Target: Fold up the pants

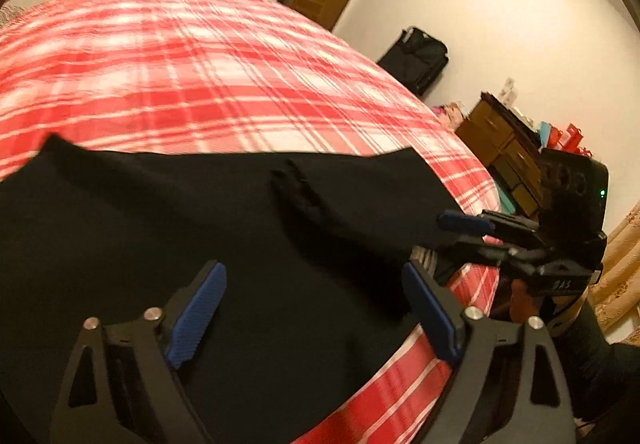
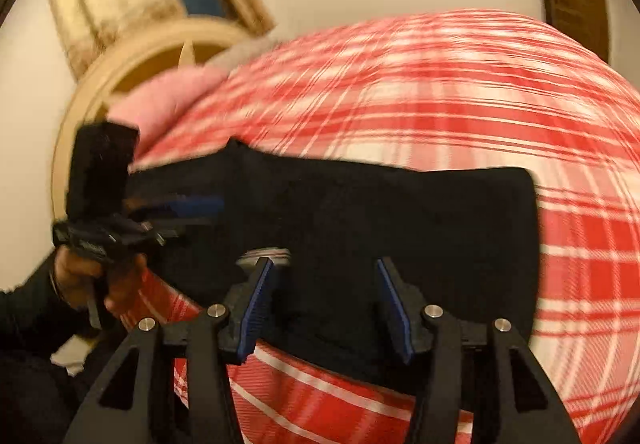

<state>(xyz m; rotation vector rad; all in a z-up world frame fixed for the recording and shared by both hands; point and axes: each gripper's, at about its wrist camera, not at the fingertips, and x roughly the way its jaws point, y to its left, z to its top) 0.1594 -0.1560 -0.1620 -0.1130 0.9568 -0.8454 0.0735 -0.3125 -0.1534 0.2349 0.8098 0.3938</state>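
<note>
On the red plaid bed (image 1: 200,63), black pants (image 1: 200,211) lie flat near its edge, seemingly part-folded. Left gripper (image 1: 316,308) and right gripper (image 2: 326,308) hover above them, jaws spread, grasping nothing. Further folds likely remain.

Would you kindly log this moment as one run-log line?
task: fold pants | black pants flat on plaid bedspread | left gripper open above pants | right gripper open above pants

The black pants (image 1: 200,228) run off the frame's left edge; the plaid bedspread (image 2: 440,103) is motion-blurred.
</note>
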